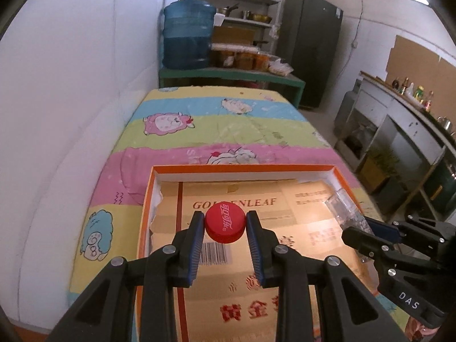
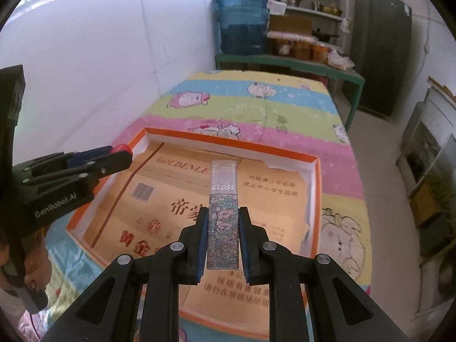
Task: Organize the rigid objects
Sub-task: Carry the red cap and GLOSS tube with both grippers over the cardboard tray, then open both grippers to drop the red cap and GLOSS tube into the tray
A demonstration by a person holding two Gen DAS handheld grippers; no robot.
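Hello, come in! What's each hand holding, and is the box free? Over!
Left hand-held gripper shut on red bottle cap. Right hand-held gripper shut on floral gloss tube. Both above orange box; nothing blocking.

One red bottle cap, one flowered tube, one orange-rimmed box lined with cardboard, two grippers, left and right, one blue water jug.

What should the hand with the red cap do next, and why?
Probably lower the red cap into the orange box and let go. The left gripper grips it with the box's floor right beneath, so a short drop should land it inside.
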